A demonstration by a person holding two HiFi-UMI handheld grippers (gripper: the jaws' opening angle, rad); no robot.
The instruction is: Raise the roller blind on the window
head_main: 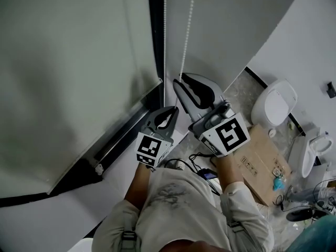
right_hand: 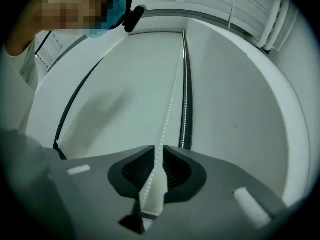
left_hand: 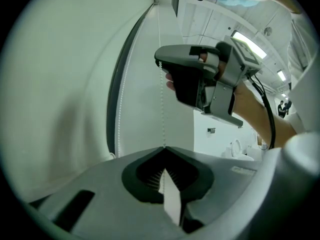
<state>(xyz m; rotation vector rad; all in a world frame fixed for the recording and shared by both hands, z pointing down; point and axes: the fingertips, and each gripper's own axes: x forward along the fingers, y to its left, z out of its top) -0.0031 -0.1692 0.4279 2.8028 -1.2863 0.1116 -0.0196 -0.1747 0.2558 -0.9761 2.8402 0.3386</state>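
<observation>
The white roller blind (head_main: 68,77) hangs down over the window at the left, its bottom bar (head_main: 123,124) low by the dark frame. Two strands of white bead chain (head_main: 186,25) drop beside the blind's right edge. My right gripper (head_main: 179,81) is shut on the chain, which runs up from between its jaws (right_hand: 156,148). My left gripper (head_main: 172,109) sits just below it, also shut on the bead chain (left_hand: 163,109). In the left gripper view that strand rises from my left gripper (left_hand: 164,148) to the right gripper (left_hand: 159,63) above. A second strand (right_hand: 186,114) hangs by the black frame.
A plain white wall (head_main: 226,30) stands right of the chain. Down on the floor to the right are a white toilet (head_main: 273,106), a flat cardboard box (head_main: 262,161) and cables (head_main: 189,164). A white sill (head_main: 63,214) runs under the window.
</observation>
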